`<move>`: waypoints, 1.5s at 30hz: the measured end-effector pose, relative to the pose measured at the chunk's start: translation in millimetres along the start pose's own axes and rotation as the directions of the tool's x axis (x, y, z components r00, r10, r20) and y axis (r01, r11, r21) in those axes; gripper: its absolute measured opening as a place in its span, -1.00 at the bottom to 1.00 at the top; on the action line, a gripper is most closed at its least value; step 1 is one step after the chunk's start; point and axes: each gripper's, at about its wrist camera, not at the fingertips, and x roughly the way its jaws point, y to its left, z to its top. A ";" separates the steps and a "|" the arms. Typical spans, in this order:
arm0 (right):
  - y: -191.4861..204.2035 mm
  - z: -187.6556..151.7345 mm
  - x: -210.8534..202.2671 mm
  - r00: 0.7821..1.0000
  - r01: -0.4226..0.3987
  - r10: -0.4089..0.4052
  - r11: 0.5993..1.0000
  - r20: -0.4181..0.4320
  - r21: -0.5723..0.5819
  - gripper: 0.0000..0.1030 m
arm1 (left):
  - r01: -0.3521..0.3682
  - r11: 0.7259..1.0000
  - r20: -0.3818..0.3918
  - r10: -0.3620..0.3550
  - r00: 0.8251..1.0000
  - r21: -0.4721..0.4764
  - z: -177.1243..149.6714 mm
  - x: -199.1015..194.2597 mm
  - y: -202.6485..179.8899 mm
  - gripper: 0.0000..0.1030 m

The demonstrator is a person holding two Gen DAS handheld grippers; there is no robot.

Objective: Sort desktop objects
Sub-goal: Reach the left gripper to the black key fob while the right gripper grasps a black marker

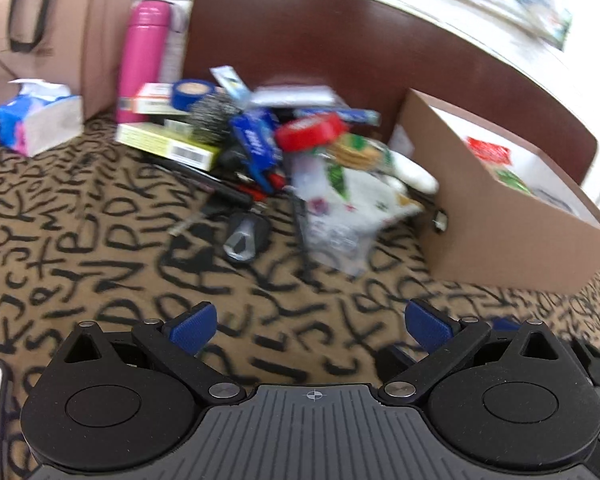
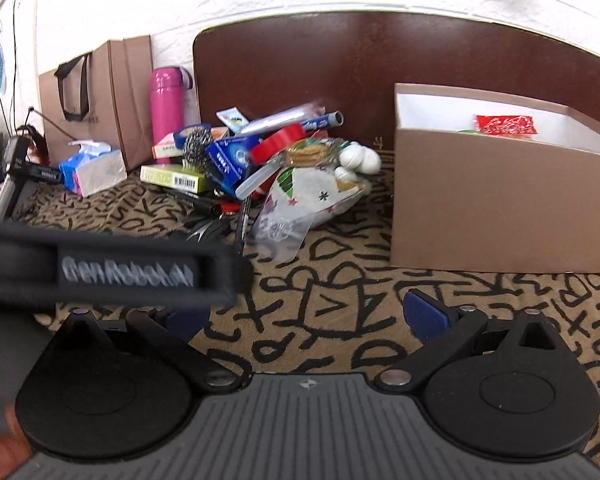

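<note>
A heap of small objects [image 1: 268, 140] lies on the letter-patterned cloth: a red tape roll [image 1: 310, 131], a blue tape roll [image 1: 192, 94], a blue packet [image 1: 256, 140], a green-yellow box [image 1: 166, 144], a steel scourer [image 1: 212, 116] and a white printed bag [image 1: 352, 204]. The heap also shows in the right wrist view [image 2: 276, 160]. My left gripper [image 1: 310, 324] is open and empty, short of the heap. My right gripper [image 2: 304, 316] is open and empty; the left gripper's body [image 2: 112, 270] hides its left finger.
A brown cardboard box [image 1: 512, 224] stands to the right of the heap, holding a red packet [image 2: 504, 125]. A pink bottle [image 1: 144, 56], a brown paper bag [image 1: 40, 36] and a tissue pack [image 1: 36, 120] stand at the left. A dark board [image 2: 360, 64] leans against the wall.
</note>
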 end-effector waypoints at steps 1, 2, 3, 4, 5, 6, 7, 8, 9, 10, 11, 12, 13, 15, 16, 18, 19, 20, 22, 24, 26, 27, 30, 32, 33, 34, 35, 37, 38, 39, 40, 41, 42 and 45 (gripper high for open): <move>1.2 0.1 2.3 1.000 0.001 -0.001 1.000 -0.002 -0.005 0.98 | -0.011 1.000 0.008 0.011 1.000 -0.012 3.4 1.5 5.4 1.00; 2.5 0.6 4.7 1.000 0.001 -0.001 1.000 -0.004 -0.009 0.96 | -0.022 0.999 0.014 0.022 1.000 -0.023 6.5 3.7 10.7 1.00; 3.5 0.9 7.5 1.000 -0.002 0.002 1.000 -0.007 -0.014 0.95 | -0.037 0.999 0.016 0.037 0.999 -0.031 10.0 6.8 15.5 1.00; 4.9 2.1 10.4 1.000 -0.005 0.005 1.000 -0.012 -0.019 0.91 | -0.054 0.998 0.014 0.055 0.998 -0.038 13.7 10.2 20.1 1.00; 6.7 3.5 13.3 1.000 -0.009 0.008 1.000 -0.014 -0.024 0.87 | -0.067 0.997 0.014 0.068 0.998 -0.045 17.3 13.6 24.4 0.98; 8.9 4.9 16.2 1.000 -0.013 0.012 0.999 -0.015 -0.031 0.85 | -0.068 0.997 0.014 0.069 0.998 -0.047 19.9 17.0 28.1 0.93; 11.5 6.5 19.5 1.000 -0.015 0.014 0.999 -0.016 -0.039 0.80 | -0.076 0.996 0.010 0.076 0.997 -0.046 22.3 21.3 31.5 0.89; 14.0 7.9 23.1 1.000 -0.018 0.017 0.999 -0.018 -0.048 0.74 | -0.078 0.996 0.002 0.079 0.997 -0.044 25.0 26.4 35.2 0.82; 16.5 9.5 26.9 1.000 -0.023 0.022 0.998 -0.022 -0.057 0.70 | -0.077 0.996 -0.006 0.077 0.997 -0.045 27.2 31.2 39.0 0.74; 19.1 11.0 31.0 0.999 -0.029 0.027 0.997 -0.026 -0.065 0.61 | -0.073 0.996 -0.017 0.072 0.997 -0.048 28.6 36.0 41.8 0.70; 21.2 12.5 34.9 0.999 -0.035 0.033 0.997 -0.033 -0.072 0.56 | -0.068 0.996 -0.030 0.067 0.997 -0.054 30.0 40.7 45.2 0.64; 23.2 13.8 38.6 0.998 -0.041 0.038 0.996 -0.039 -0.076 0.49 | -0.064 0.996 -0.040 0.062 0.997 -0.059 30.8 44.6 47.9 0.61; 26.2 15.3 42.4 0.998 -0.045 0.042 0.996 -0.043 -0.079 0.43 | -0.063 0.996 -0.046 0.060 0.997 -0.066 31.3 47.8 50.3 0.60; 29.3 17.3 47.7 0.998 -0.048 0.045 0.995 -0.046 -0.084 0.38 | -0.068 0.995 -0.045 0.065 0.997 -0.068 32.0 51.9 52.8 0.58; 31.2 18.3 49.9 0.998 -0.050 0.046 0.995 -0.047 -0.088 0.37 | -0.069 0.996 -0.043 0.066 0.997 -0.062 32.5 53.3 53.0 0.57; 34.3 20.5 54.4 0.998 -0.055 0.050 0.994 -0.049 -0.095 0.32 | -0.068 0.997 -0.041 0.066 0.997 -0.047 34.1 56.4 52.6 0.54; 36.5 21.2 56.7 0.997 -0.056 0.051 0.994 -0.050 -0.099 0.27 | -0.068 0.997 -0.041 0.066 0.997 -0.042 35.3 58.1 52.4 0.54; 38.3 22.1 58.9 0.997 -0.058 0.053 0.993 -0.052 -0.103 0.22 | -0.068 0.997 -0.041 0.066 0.997 -0.037 36.0 60.0 52.3 0.54; 41.0 23.3 62.9 0.996 -0.069 0.063 0.991 -0.057 -0.112 0.14 | -0.070 0.997 -0.042 0.069 0.997 -0.023 37.4 64.4 52.2 0.52; 43.8 24.1 66.8 0.995 -0.084 0.077 0.989 -0.062 -0.121 0.05 | -0.076 0.997 -0.036 0.076 0.996 -0.006 38.6 68.0 51.3 0.51; 46.7 24.8 71.5 0.994 -0.091 0.083 0.987 -0.069 -0.132 -0.07 | -0.080 0.997 -0.033 0.081 0.996 0.011 40.0 71.3 50.1 0.52; 47.9 25.2 73.7 0.994 -0.093 0.084 0.987 -0.072 -0.134 -0.10 | -0.083 0.996 -0.030 0.083 0.996 0.018 40.4 73.2 49.6 0.54; 48.2 26.0 79.9 0.992 -0.103 0.092 0.987 -0.089 -0.121 -0.25 | -0.087 0.995 -0.022 0.088 0.996 0.044 40.8 78.2 47.0 0.54; 47.9 26.4 83.5 0.991 -0.104 0.093 0.988 -0.096 -0.115 -0.36 | -0.097 0.993 -0.019 0.098 0.995 0.072 40.2 81.3 43.8 0.41; 47.6 26.9 84.6 0.991 -0.106 0.096 0.988 -0.098 -0.112 -0.41 | -0.106 0.990 -0.014 0.108 0.994 0.093 39.5 82.5 41.6 0.23; 47.7 27.3 85.3 0.990 -0.112 0.102 0.988 -0.100 -0.109 -0.55 | -0.118 0.986 -0.009 0.120 0.993 0.116 38.4 83.4 39.4 0.14; 47.0 27.2 85.0 0.989 -0.122 0.111 0.987 -0.102 -0.105 -0.72 | -0.122 0.983 -0.004 0.124 0.992 0.136 37.6 83.8 37.9 0.03; 46.6 26.9 84.1 0.987 -0.128 0.118 0.986 -0.106 -0.102 -0.76 | -0.118 0.981 -0.001 0.120 0.993 0.155 36.2 83.1 36.4 -0.16; 46.7 26.8 83.0 0.987 -0.129 0.118 0.986 -0.108 -0.104 -0.77 | -0.113 0.981 -0.004 0.115 0.993 0.159 35.9 81.8 36.2 -0.33; 46.7 26.7 81.5 0.987 -0.131 0.119 0.986 -0.111 -0.104 -0.78 | -0.110 0.981 -0.008 0.112 0.994 0.158 35.6 79.8 36.2 -0.33; 45.7 26.6 78.6 0.986 -0.134 0.122 0.986 -0.114 -0.102 -0.80 | -0.099 0.983 -0.017 0.103 0.995 0.154 35.0 77.8 37.0 -0.33; 44.3 26.0 75.0 0.985 -0.138 0.127 0.986 -0.117 -0.098 -0.85 | -0.091 0.984 -0.022 0.095 0.995 0.151 34.0 75.4 38.0 -0.33; 42.3 25.1 70.4 0.984 -0.142 0.131 0.985 -0.121 -0.093 -0.86 | -0.085 0.985 -0.027 0.090 0.996 0.151 32.0 72.0 38.6 -0.33; 32.2 21.0 57.8 0.981 -0.151 0.140 0.986 -0.135 -0.074 -0.87 | -0.066 0.985 -0.038 0.073 0.997 0.157 23.3 60.1 40.0 -0.33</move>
